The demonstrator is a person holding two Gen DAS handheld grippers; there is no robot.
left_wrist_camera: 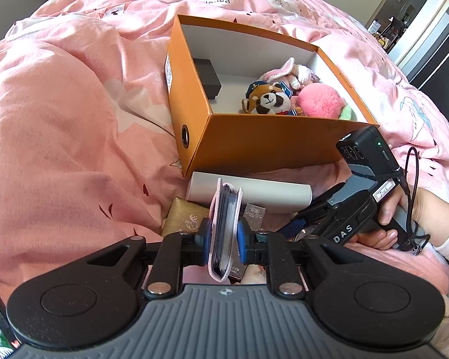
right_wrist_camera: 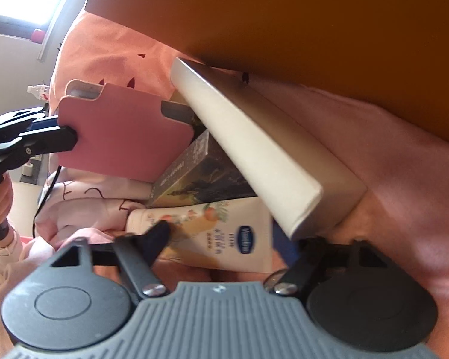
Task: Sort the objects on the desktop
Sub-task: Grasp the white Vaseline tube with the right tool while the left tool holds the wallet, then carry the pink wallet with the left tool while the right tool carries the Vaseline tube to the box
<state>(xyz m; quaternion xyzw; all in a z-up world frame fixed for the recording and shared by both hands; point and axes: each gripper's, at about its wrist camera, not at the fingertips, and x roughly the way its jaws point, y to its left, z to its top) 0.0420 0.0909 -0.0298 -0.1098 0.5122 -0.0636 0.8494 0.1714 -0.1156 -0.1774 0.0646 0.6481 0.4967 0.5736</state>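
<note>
Your left tool [left_wrist_camera: 223,240] grips the pink card holder [left_wrist_camera: 224,227] upright, clear of the pile, ready for the orange box [left_wrist_camera: 254,146] beyond. Your right tool [right_wrist_camera: 224,233] is open around the cream tube [right_wrist_camera: 224,239] near the white box [right_wrist_camera: 254,161], not pressing.

Both grippers are showing ribbed grey bodies, black disc-shaped arms and silver screws; the left gripper [left_wrist_camera: 224,239] is wearing blue pads, and a white sleeve [left_wrist_camera: 447,246] is covering the person's wrist.
</note>
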